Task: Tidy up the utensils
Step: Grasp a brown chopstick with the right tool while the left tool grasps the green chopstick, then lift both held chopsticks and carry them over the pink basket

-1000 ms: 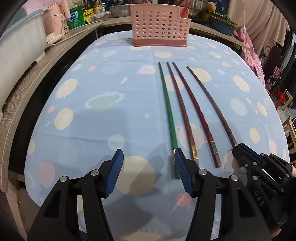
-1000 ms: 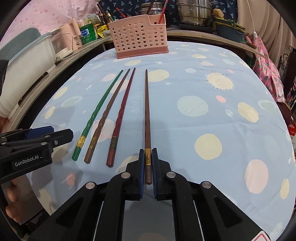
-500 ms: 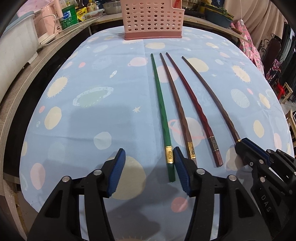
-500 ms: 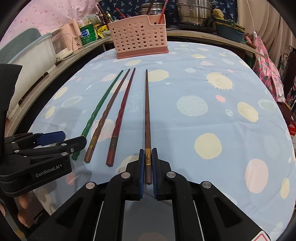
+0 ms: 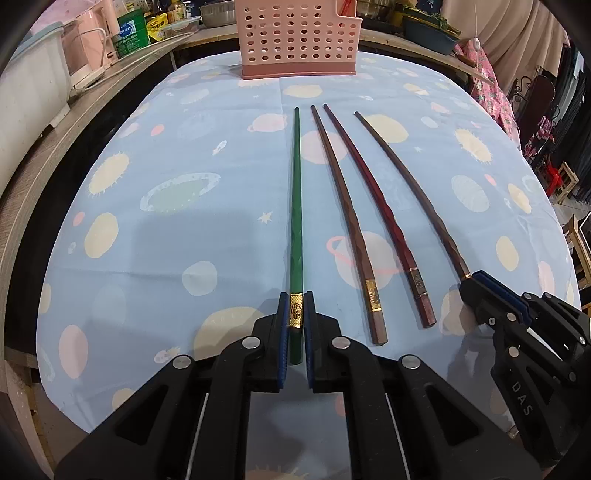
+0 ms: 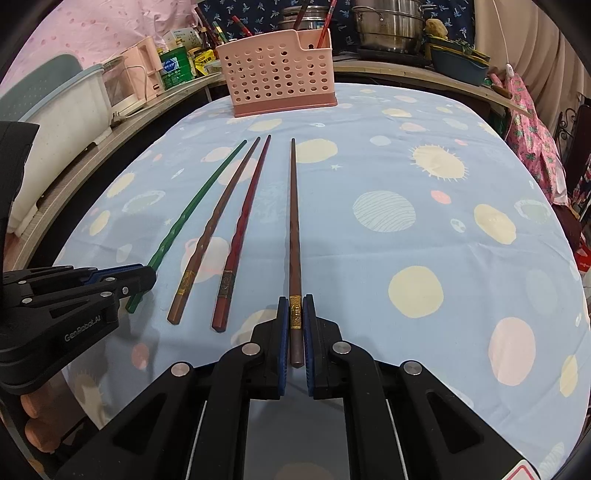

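Observation:
Several long chopsticks lie side by side on the blue tablecloth, tips toward a pink perforated basket (image 5: 299, 37) (image 6: 277, 81) at the far end. My left gripper (image 5: 296, 314) is shut on the gold-banded end of the green chopstick (image 5: 295, 206). Its black body also shows at the left of the right wrist view, over the green chopstick (image 6: 192, 210). My right gripper (image 6: 295, 317) is shut on the gold band of the dark brown chopstick (image 6: 293, 221) (image 5: 410, 184). A brown chopstick (image 5: 343, 210) (image 6: 214, 225) and a red one (image 5: 376, 206) (image 6: 245, 218) lie free between them.
The basket holds a few chopsticks in its back compartment (image 6: 325, 33). A wooden counter (image 5: 44, 162) curves round the table's left side with appliances, bottles and tins. Pots (image 6: 391, 26) and a blue basin (image 6: 458, 62) stand behind. A person's fingers (image 6: 35, 435) show at lower left.
My left gripper slid left until the green chopstick lay between its jaws, then shut on the gold band. The right gripper kept still, shut on its chopstick.

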A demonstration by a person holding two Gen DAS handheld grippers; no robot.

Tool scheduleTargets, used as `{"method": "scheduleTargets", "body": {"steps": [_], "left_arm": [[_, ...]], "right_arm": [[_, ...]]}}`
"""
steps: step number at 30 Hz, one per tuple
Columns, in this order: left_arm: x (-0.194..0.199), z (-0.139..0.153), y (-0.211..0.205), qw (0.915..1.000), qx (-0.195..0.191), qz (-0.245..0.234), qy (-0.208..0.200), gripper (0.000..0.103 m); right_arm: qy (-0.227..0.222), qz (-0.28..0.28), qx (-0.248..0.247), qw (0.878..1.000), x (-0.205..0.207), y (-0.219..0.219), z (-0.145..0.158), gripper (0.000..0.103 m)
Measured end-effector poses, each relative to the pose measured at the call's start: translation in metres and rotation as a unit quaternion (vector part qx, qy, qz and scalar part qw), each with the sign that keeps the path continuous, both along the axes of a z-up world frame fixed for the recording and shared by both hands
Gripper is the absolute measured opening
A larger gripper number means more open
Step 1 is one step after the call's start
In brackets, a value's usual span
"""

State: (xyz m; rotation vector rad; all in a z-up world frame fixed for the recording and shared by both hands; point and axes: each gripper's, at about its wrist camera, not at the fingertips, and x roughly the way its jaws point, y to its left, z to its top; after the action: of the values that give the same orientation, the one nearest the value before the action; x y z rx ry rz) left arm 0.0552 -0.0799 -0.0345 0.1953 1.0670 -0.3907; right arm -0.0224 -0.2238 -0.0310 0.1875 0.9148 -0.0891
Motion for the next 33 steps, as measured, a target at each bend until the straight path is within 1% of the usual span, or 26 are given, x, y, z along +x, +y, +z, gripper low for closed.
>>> {"method": "scheduleTargets", "body": {"steps": [4, 9, 16, 21, 29, 33], "left_arm": [[0.0, 0.002, 0.003, 1.0, -0.006, 0.003, 0.005, 0.007], [0.001, 0.011, 0.009, 0.9999, -0.013, 0.011, 0.001, 0.007], [0.002, 0.036, 0.019, 0.9991, -0.032, 0.021, -0.017, 0.007], [0.004, 0.058, 0.028, 0.9977, -0.044, 0.035, -0.039, 0.007], [0.017, 0.103, 0.043, 0.9924, -0.081, 0.059, -0.072, 0.007], [0.025, 0.123, 0.047, 0.9895, -0.092, 0.063, -0.091, 0.007]], "right_arm": [[0.002, 0.0, 0.004, 1.0, 0.0, 0.0, 0.001, 0.007], [-0.005, 0.001, 0.009, 1.0, -0.001, 0.0, 0.008, 0.007], [-0.028, -0.004, 0.015, 0.999, -0.002, -0.003, 0.03, 0.007], [-0.055, -0.015, 0.032, 0.998, -0.003, -0.013, 0.053, 0.007], [-0.113, -0.031, 0.023, 0.993, 0.002, -0.03, 0.1, 0.007], [-0.144, -0.036, 0.023, 0.989, 0.01, -0.04, 0.125, 0.007]]}}
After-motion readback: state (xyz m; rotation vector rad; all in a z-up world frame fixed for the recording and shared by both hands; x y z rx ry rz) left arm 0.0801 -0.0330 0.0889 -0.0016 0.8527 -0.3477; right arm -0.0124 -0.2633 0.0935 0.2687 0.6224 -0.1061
